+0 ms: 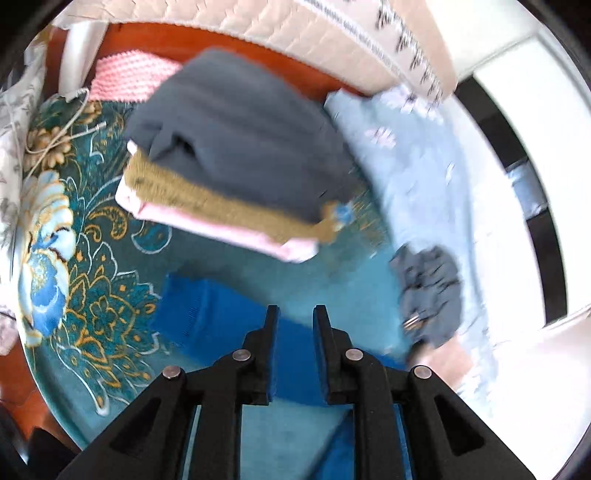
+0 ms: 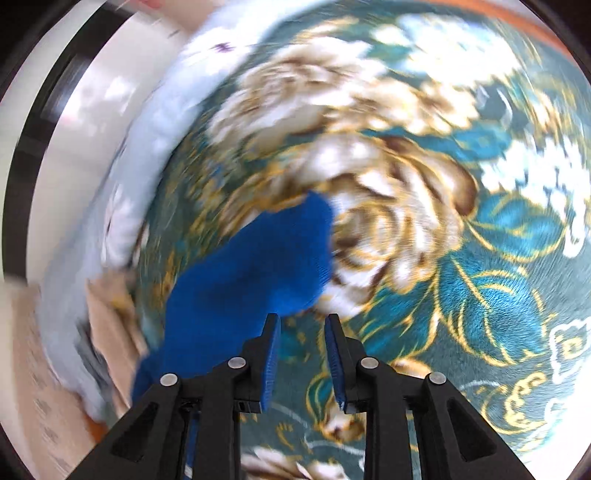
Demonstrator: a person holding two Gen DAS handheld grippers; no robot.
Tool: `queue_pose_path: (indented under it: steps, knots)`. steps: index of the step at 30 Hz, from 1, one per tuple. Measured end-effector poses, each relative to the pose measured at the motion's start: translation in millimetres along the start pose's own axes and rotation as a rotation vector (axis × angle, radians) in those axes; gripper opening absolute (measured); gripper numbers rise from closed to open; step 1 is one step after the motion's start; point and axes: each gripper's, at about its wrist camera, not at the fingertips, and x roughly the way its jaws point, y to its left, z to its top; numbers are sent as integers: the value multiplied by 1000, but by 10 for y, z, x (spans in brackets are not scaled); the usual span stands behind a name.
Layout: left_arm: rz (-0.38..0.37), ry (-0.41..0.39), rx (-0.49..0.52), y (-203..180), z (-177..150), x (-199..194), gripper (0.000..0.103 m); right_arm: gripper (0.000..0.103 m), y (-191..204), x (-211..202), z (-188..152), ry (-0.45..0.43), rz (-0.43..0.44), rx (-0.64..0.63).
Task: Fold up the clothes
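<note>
A bright blue garment (image 1: 218, 317) lies on the teal floral blanket (image 1: 92, 295) just ahead of and under my left gripper (image 1: 295, 314), whose jaws stand slightly apart with blue cloth showing between them; a grip cannot be told. In the right wrist view the same blue garment (image 2: 251, 273) lies left of and ahead of my right gripper (image 2: 303, 321), which is open and empty above the blanket (image 2: 498, 295). A stack of folded clothes, dark grey (image 1: 240, 133) on olive (image 1: 221, 199) on pink (image 1: 221, 230), sits beyond the left gripper.
A pale blue floral sheet (image 1: 417, 177) lies to the right with a crumpled grey garment (image 1: 432, 291) on it. A pink knit (image 1: 129, 77) lies at the back left. A quilted mattress edge (image 1: 295, 26) runs along the back. Both views are motion-blurred.
</note>
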Motion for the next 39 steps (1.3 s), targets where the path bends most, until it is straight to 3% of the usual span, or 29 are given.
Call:
queue_pose_path:
  steps: [4,8,14,17,19,22,25,28,34,37,39]
  knots:
    - [-77,-25,-56,-248,-77,-112,24,29,-256,172,180,18,76,137]
    - [-154,0,-82,-474,-262,-61,24,29,-216,326,255,38,137,179]
    - [-127,94,-58,-747,-648,320,24,29,-202,552,290,98,164,245]
    - [-106,142,-41,-825,-812,465,24,18,-136,465,341,63,172,223]
    - [-88,163,-30,-840,-893,554,24,16,9,263,420,4,214,114]
    - [-66,179,-13,-861,-967,627,24,15,400,-253,428,-150,246,-207]
    - [-41,189,9,-883,-1019,711,24,15,469,-264,447,-186,92,-330]
    - [-12,218,14,-885,-1083,820,24,15,373,265,470,-56,-132,-334]
    - [37,255,66,-910,-1171,928,24,19,368,359,474,-48,-139,-312]
    - [41,259,79,-934,-1169,977,24,26,351,177,504,-79,-138,-318]
    - [49,266,96,-975,-1173,1019,24,26,391,-21,489,-135,-190,-334]
